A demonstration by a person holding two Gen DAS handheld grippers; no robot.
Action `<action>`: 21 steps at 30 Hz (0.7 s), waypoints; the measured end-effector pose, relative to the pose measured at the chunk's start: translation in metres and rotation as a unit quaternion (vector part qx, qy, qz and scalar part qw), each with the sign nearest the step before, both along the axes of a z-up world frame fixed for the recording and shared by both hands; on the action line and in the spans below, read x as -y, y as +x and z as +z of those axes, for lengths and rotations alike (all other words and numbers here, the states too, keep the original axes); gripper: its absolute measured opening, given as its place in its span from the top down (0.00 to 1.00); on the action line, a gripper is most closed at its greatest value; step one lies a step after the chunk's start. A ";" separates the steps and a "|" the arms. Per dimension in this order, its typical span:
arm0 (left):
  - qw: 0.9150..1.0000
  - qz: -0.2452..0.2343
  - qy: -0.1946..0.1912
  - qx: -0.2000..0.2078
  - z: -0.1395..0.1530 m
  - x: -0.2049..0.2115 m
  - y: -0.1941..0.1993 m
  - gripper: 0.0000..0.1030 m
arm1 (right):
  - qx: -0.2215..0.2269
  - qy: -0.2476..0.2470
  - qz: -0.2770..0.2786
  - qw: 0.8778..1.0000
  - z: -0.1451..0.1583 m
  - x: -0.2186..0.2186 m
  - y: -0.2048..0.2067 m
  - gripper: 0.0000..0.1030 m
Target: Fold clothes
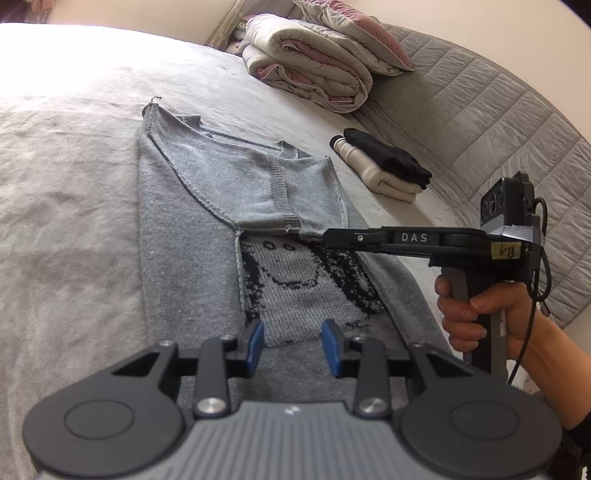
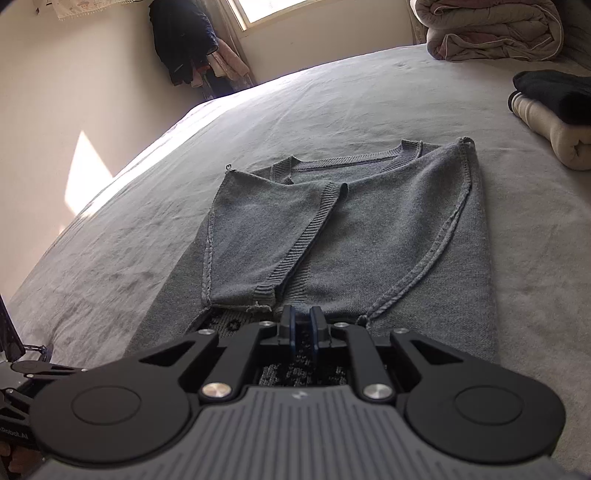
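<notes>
A grey knitted sweater [image 1: 192, 221] [image 2: 369, 240] lies flat and inside out on the bed, both sleeves folded in across its body. A dark knitted face pattern [image 1: 295, 280] shows below the sleeve ends. My left gripper [image 1: 293, 345] hovers open over the sweater's lower part, with nothing between its blue pads [image 1: 256, 343]. My right gripper [image 1: 327, 236] [image 2: 303, 325], held by a hand [image 1: 476, 306], reaches in from the right. Its tip sits at the edge of the ribbed cuffs [image 2: 266, 291]. Its jaws stand a narrow gap apart, and no cloth shows between them.
The sweater rests on a grey bed sheet [image 1: 74, 184] [image 2: 332, 99]. A folded quilt [image 1: 310, 70] [image 2: 495, 33] lies at the head of the bed. Folded clothes, black on cream [image 1: 384, 166] [image 2: 554, 110], sit right of the sweater. A quilted headboard [image 1: 498, 122] curves behind.
</notes>
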State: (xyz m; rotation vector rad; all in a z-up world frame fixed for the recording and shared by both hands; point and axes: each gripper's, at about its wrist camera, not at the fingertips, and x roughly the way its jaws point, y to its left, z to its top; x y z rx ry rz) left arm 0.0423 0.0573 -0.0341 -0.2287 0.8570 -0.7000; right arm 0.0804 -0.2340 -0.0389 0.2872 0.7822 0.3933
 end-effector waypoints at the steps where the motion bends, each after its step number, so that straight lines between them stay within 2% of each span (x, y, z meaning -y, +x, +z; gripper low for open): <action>1: 1.000 0.000 0.008 0.005 0.002 0.000 -0.003 0.65 | -0.005 0.005 0.004 1.000 0.001 0.000 -0.005 0.86; 5: 0.999 -0.001 0.041 0.022 0.009 -0.001 -0.015 0.65 | -0.031 0.038 0.020 0.999 0.002 0.003 -0.030 0.84; 7: 0.999 0.000 0.048 0.023 0.012 -0.004 -0.022 0.65 | -0.045 0.064 0.027 0.997 0.001 0.005 -0.042 0.73; 8: 0.998 0.001 0.052 0.023 0.013 -0.005 -0.026 0.65 | -0.051 0.078 0.031 0.995 0.001 0.005 -0.048 0.71; 14: 0.994 0.019 0.101 0.027 0.014 -0.002 -0.055 0.65 | -0.079 0.158 0.058 0.983 -0.011 0.007 -0.072 0.70; 18: 0.982 0.033 0.178 0.056 0.015 0.008 -0.081 0.65 | -0.114 0.204 0.089 0.968 -0.015 -0.006 -0.070 0.68; 21: 0.972 0.044 0.222 0.066 0.014 0.015 -0.098 0.65 | -0.124 0.198 0.112 0.966 -0.014 -0.016 -0.068 0.68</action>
